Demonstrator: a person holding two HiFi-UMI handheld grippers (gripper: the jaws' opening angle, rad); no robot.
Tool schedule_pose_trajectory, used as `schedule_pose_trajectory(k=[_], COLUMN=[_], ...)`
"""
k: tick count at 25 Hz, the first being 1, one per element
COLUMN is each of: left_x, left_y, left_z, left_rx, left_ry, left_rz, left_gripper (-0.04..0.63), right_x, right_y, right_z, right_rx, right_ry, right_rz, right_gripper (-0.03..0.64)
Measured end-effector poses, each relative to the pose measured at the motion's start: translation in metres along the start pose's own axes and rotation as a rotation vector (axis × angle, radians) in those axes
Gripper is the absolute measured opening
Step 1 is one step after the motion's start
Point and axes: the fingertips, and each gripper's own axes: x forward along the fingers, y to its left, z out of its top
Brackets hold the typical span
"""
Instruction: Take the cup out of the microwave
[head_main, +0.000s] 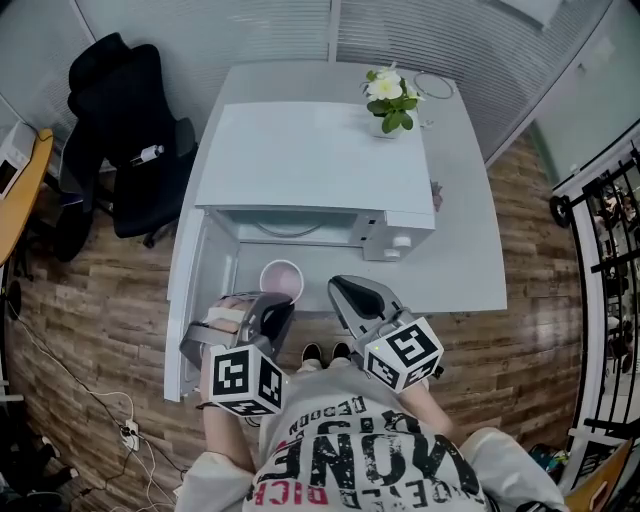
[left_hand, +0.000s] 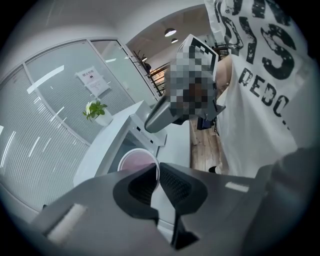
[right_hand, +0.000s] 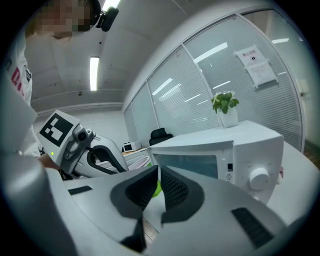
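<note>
The left gripper's (left_hand: 159, 180) pads (left_hand: 142, 187) are seen clenched on the near rim of the cup (left_hand: 137, 161), whose thin wall is pinched between them. The cup's pink inside is shown above the jaws in the left gripper view. The right gripper's (right_hand: 158, 187) jaws are brought almost together, with only a narrow slit left between them, and nothing is gripped by them.

In the head view the left gripper (head_main: 277, 303) is held at lower centre-left and angled downward and toward the upper right, to the cup (head_main: 281, 278). The right gripper (head_main: 342, 291) is held just to the right of it, nearly level, with its tip pointed toward the microwave (head_main: 310, 160) front.

The cup is found at the lower centre of the head view, upright, in front of the microwave's open cavity and to the right of the swung-out door (head_main: 190, 310). It is touched by the left pads only; the right gripper's tip is placed near its right side, apart from it.
</note>
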Motion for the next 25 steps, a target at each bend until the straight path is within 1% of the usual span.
schedule_pose_trajectory(k=[7,25], left_x=[0.0029,0.0028], left_y=[0.0015,0.0052], left_z=[0.0042,-0.0036], left_rx=[0.0,-0.013], left_ry=[-0.012,-0.012], left_rz=[-0.008,-0.01], left_gripper=[0.032,0.032], right_x=[0.0017,0.0101], right_y=[-0.0047,-0.0046], right_z=[0.0015,0.0006], right_rx=[0.006,0.014], right_ry=[-0.004,0.0], right_rz=[-0.001,0.0], right_gripper=[0.028,0.028])
